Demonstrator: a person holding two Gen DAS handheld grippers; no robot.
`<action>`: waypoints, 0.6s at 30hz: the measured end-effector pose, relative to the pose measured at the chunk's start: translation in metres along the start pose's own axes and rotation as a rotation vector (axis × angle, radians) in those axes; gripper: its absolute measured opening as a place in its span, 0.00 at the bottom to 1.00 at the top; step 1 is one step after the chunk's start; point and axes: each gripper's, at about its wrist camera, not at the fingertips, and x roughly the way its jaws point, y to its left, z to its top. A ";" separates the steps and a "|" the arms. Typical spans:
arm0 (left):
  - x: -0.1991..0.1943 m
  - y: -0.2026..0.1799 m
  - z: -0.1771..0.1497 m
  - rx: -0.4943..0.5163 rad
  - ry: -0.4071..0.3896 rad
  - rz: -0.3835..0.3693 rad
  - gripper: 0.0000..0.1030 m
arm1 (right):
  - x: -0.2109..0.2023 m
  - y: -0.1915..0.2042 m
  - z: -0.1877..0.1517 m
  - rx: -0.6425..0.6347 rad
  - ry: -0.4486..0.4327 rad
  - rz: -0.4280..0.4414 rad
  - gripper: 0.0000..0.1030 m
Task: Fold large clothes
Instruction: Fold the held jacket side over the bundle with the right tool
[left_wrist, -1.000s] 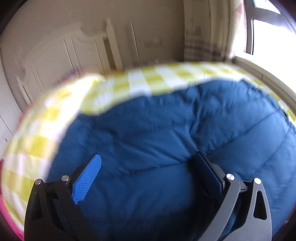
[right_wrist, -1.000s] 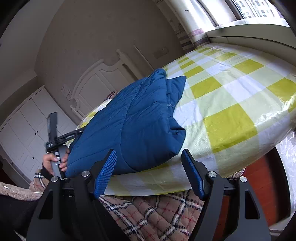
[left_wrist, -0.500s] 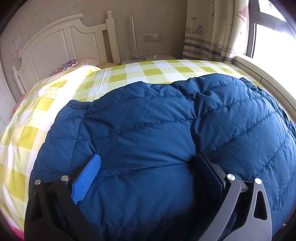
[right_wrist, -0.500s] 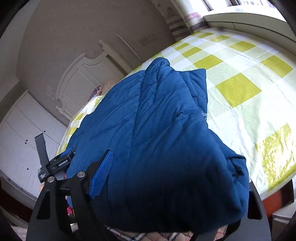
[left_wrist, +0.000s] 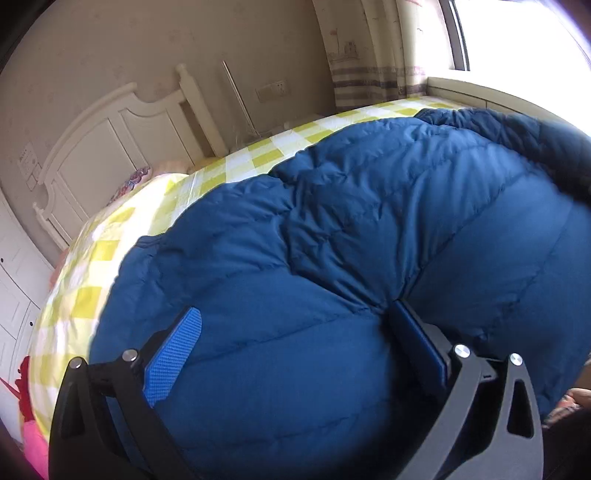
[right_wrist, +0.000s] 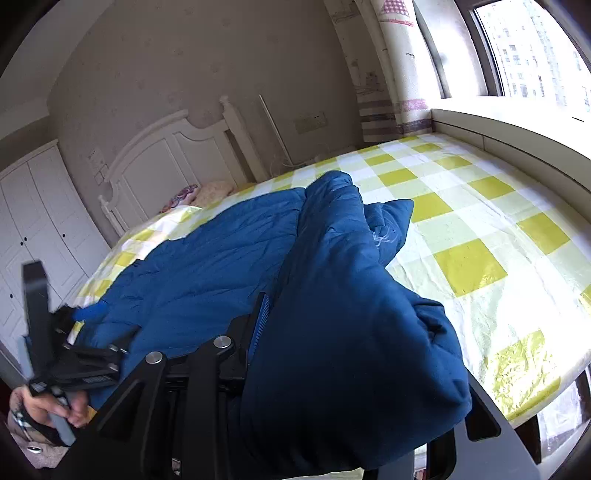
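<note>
Blue jacket (right_wrist: 207, 258) on bed (right_wrist: 469, 229). Right gripper (right_wrist: 332, 332) fingers just closed, clamped on its bunched edge. Left gripper (left_wrist: 295, 343) fingers wide, a thick fold between, pressing both pads.

Home bedroom: bed (right_wrist: 480, 206) w/ white headboard (right_wrist: 166, 162), wardrobe (right_wrist: 33, 221), curtained window (right_wrist: 524, 48).

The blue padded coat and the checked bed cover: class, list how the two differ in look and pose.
The blue padded coat is one plain dark colour; the checked bed cover has yellow and white squares. The coat is puffy, quilted and bunched, with one edge raised in the right tongs; the cover lies flat, smooth and shiny. Both are fabric on the same bed.
</note>
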 end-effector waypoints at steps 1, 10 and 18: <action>0.002 0.002 -0.003 -0.017 -0.002 -0.011 0.98 | -0.005 0.006 0.002 -0.023 -0.021 0.001 0.37; -0.008 0.008 -0.017 0.018 -0.002 -0.034 0.95 | -0.038 0.074 0.024 -0.224 -0.133 0.023 0.37; -0.047 0.147 -0.024 -0.327 -0.089 -0.126 0.93 | -0.039 0.213 0.030 -0.612 -0.214 0.136 0.36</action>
